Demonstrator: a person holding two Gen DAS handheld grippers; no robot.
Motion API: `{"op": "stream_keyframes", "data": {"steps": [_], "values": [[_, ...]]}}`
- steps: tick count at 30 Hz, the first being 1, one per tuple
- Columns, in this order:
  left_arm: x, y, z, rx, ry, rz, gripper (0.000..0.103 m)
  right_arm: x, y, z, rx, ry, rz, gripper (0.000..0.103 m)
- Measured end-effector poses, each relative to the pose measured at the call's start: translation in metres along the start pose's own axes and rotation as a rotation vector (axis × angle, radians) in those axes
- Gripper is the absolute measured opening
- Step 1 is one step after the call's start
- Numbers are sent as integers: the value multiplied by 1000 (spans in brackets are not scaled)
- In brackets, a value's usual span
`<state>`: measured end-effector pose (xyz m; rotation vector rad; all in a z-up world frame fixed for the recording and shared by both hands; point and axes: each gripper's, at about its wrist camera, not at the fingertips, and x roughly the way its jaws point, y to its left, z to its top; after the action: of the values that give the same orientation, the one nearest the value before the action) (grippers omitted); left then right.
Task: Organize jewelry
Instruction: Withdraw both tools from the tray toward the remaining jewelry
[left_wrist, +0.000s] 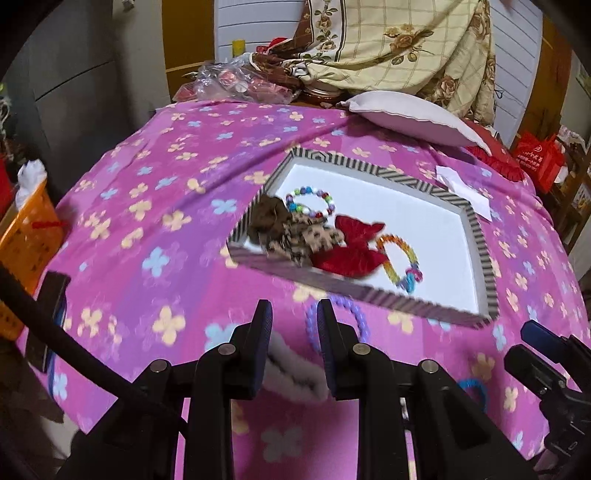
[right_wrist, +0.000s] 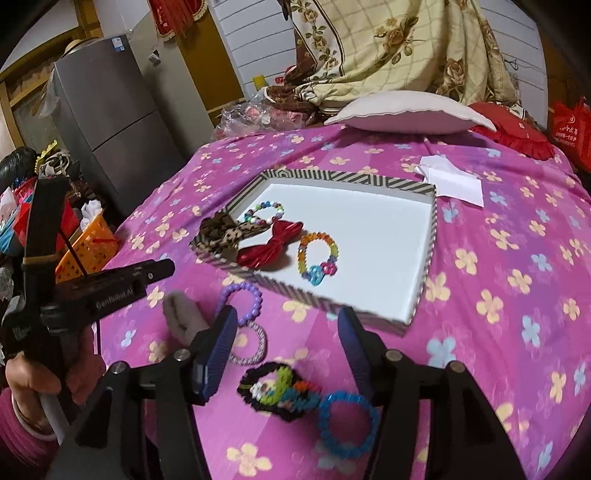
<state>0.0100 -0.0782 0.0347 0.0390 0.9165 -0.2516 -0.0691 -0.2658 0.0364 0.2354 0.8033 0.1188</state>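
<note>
A striped-rim white tray (left_wrist: 476, 236) (right_wrist: 430, 236) lies on the pink flowered bedspread. In it lie a leopard bow (left_wrist: 295, 236) (right_wrist: 221, 230), a red bow (left_wrist: 351, 247) (right_wrist: 269, 245) and two multicoloured bead bracelets (left_wrist: 312, 203) (right_wrist: 318, 258). In front of the tray lie a purple bead bracelet (left_wrist: 354, 314) (right_wrist: 242, 299), a white fuzzy scrunchie (left_wrist: 291, 373) (right_wrist: 255, 343), a black beaded piece (right_wrist: 280, 391) and a blue bracelet (right_wrist: 347, 424). My left gripper (left_wrist: 294, 317) is open over the scrunchie and purple bracelet. My right gripper (right_wrist: 286, 325) is open above the black piece.
A white pillow (right_wrist: 406, 110) and a folded quilt (right_wrist: 388, 48) sit at the bed's far end. A white paper (right_wrist: 450, 179) lies right of the tray. An orange basket (right_wrist: 88, 247) and a grey fridge (right_wrist: 107, 122) stand left of the bed.
</note>
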Motion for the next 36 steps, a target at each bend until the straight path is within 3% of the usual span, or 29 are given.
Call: {"op": "stream_keyframes", "data": {"steps": [15,23,36], "values": [[-42,-11,-53,-14,-44,13,33,-40,9,-40,-5,-17,-36,66],[-53,-12,-65,-20,-64,38,33,-46,8,-49,-3,-22,-52,72],[-56,-17,-68,-7,-63,52,33,-45,8,-52,-4,-11,-57,72]]}}
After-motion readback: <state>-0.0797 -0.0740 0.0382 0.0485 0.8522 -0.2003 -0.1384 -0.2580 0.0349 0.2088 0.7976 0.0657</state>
